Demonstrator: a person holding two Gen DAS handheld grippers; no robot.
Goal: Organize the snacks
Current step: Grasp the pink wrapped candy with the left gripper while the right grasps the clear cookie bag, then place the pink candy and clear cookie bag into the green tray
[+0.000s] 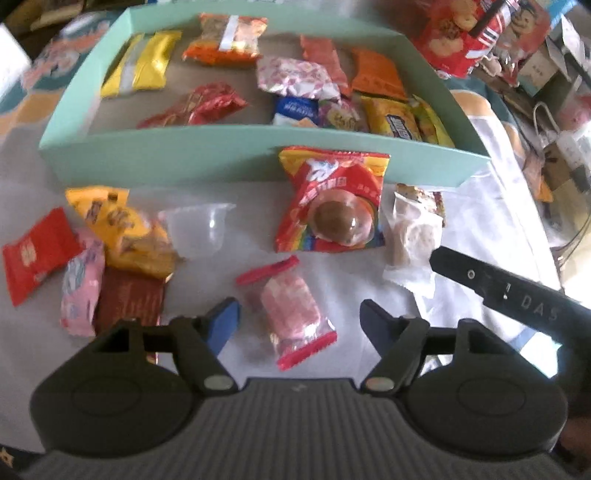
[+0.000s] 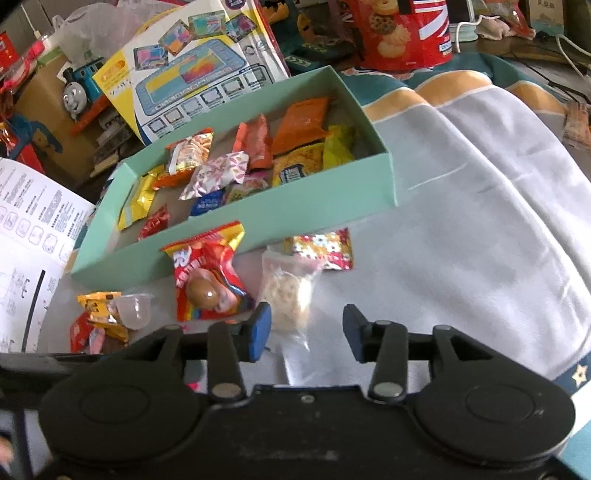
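A mint-green box (image 1: 177, 155) holds several snack packets; it also shows in the right wrist view (image 2: 122, 258). My left gripper (image 1: 299, 325) is open, its blue pads on either side of a pink candy packet with red ends (image 1: 291, 310) on the white cloth. A red packet with a brown ball (image 1: 332, 199) leans on the box front. My right gripper (image 2: 306, 328) is open and empty, just behind a clear bag of pale cookies (image 2: 288, 291). The right gripper's finger (image 1: 498, 288) shows in the left wrist view, next to that clear bag (image 1: 413, 232).
Loose snacks lie at the left: a yellow packet (image 1: 122, 229), a red one (image 1: 33, 251), a pink one (image 1: 81, 288) and a clear jelly cup (image 1: 199, 229). A red cookie tin (image 2: 402, 33), toy boxes (image 2: 207, 70) and papers (image 2: 29, 236) crowd the back and left.
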